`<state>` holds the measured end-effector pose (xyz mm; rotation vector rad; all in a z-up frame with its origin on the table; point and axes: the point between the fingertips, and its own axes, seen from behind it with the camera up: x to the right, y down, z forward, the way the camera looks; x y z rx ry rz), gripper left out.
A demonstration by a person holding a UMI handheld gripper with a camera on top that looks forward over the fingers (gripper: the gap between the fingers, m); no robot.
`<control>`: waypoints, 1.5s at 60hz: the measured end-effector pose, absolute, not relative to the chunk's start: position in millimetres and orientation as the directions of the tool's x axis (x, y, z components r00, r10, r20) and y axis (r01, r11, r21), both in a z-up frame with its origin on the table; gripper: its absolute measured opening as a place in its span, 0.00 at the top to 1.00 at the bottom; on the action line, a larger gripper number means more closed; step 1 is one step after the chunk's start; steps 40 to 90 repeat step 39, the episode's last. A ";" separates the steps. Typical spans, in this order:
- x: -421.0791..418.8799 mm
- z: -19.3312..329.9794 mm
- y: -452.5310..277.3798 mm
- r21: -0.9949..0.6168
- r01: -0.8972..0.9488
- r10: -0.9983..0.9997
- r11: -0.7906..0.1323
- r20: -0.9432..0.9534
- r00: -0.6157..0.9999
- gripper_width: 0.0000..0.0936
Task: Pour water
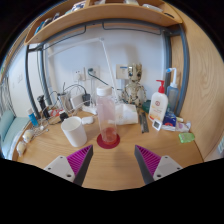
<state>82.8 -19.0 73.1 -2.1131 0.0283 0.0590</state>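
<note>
A: Start with what's closest. What is the gripper (113,160) doing?

B: Its 2 fingers (77,161) stand wide apart with nothing between them. The purple pads face inward over bare wood of the table (112,165). It holds nothing.

A: And just past the fingertips?

B: A clear, tall bottle (105,113) stands upright on a red coaster (108,140), straight ahead and a shade left of the midline between the fingers. Its long axis is vertical, so the fingers would meet it from the side, 1 on each flank. Close beside it to the left sits a white cup (74,131), upright, mouth up, apart from the bottle by a narrow gap.

A: So which way does the move go?

B: I'd judge forward, nearly dead ahead, with a slight lean left to centre the bottle in the gap. The cup lies on the left finger's side, so that finger risks clipping it on the way in. Nothing has been grasped or poured yet.

A: Further back?

B: To the right, a white pump bottle (158,104) with a red top, well apart from the bottle. Behind everything, clutter against the wall and a wooden shelf (105,13) overhead; details there are too small to tell.
</note>
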 end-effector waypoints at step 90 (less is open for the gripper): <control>111.1 169.9 -90.3 -0.878 0.020 0.131 -0.478 -0.048 0.990 0.08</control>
